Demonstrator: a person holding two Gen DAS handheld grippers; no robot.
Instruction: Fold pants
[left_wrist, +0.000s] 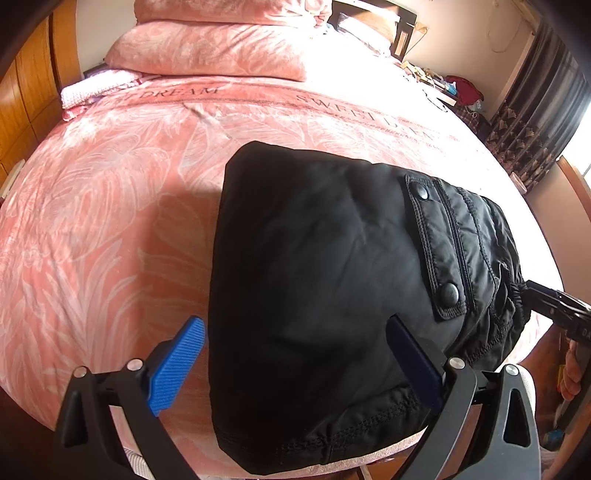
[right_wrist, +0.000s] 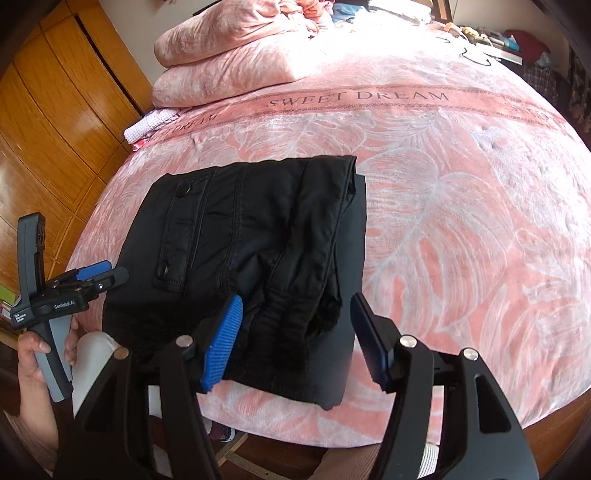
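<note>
The pants (left_wrist: 325, 295) are folded into a chunky black bundle sitting on the bed (left_wrist: 110, 221), right at its near edge. In the right wrist view the near hem almost reaches the drop-off of the pink blanket, and a flat dark layer sticks out past the bundle on its right side.

Left gripper (left_wrist: 295, 365): fingers spread wide, blue pads apart, nothing pinched. One pad sits just off the left edge of the pants, the other over the black fabric near the pocket flap (left_wrist: 436, 254) with its two snaps. Can't say if that pad actually touches the cloth.

Right gripper (right_wrist: 295, 343): jaws open too, straddling the gathered waistband end of the pants, pads clear of the fabric on both sides as far as I can see.

Room-wise: loads of bare blanket beyond the pants and off to their right, all the way to the "SWEET DREAM" strip. Pillows (right_wrist: 229, 55) are stacked well past the pants, at the far end. A wooden wardrobe (right_wrist: 55, 129) runs along to the left of the pants, off the bed. A hand (right_wrist: 33, 354) holds the left gripper's handle just left of the pants.
</note>
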